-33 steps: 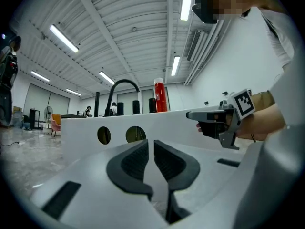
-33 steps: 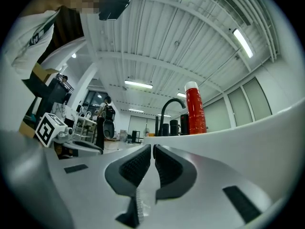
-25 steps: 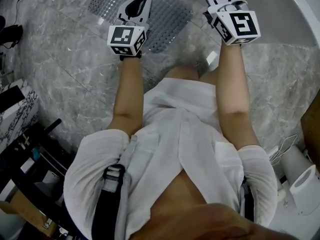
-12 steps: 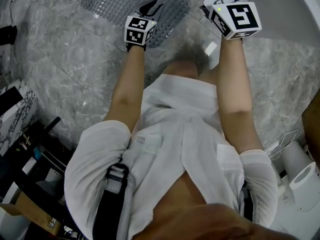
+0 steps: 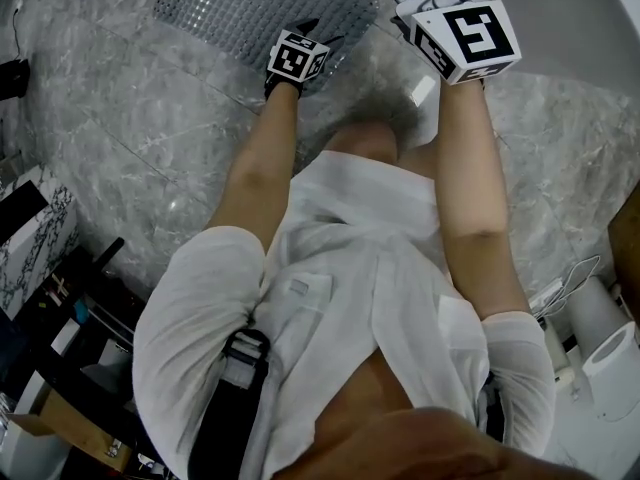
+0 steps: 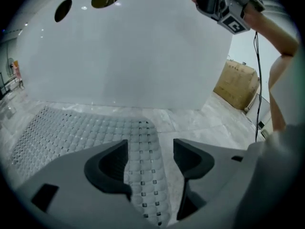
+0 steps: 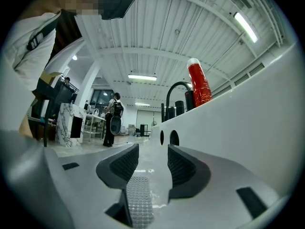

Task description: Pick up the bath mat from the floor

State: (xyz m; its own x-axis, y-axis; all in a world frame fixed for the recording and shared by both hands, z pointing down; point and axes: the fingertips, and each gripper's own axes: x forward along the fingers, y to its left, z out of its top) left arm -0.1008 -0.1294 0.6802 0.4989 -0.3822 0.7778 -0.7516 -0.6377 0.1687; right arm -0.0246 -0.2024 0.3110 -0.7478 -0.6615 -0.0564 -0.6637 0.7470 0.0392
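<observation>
white tub (image 6: 124, 56); red bottle (image 7: 199, 84), black faucet (image 7: 174, 92) on rim; cardboard box (image 6: 236, 82)

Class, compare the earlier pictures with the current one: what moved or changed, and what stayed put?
The left gripper reached down and rightward to the near edge of the bath mat; its jaws are opening, mat between them, not gripped. The right gripper is opening too, nothing gripped. The bath mat still lies flat on the floor.

The grey marbled floor (image 5: 130, 138) carries a grey studded bath mat (image 5: 240, 3), lying flat just beside the white bathtub (image 5: 570, 18). A cardboard box (image 6: 237, 83) stands farther along.
</observation>
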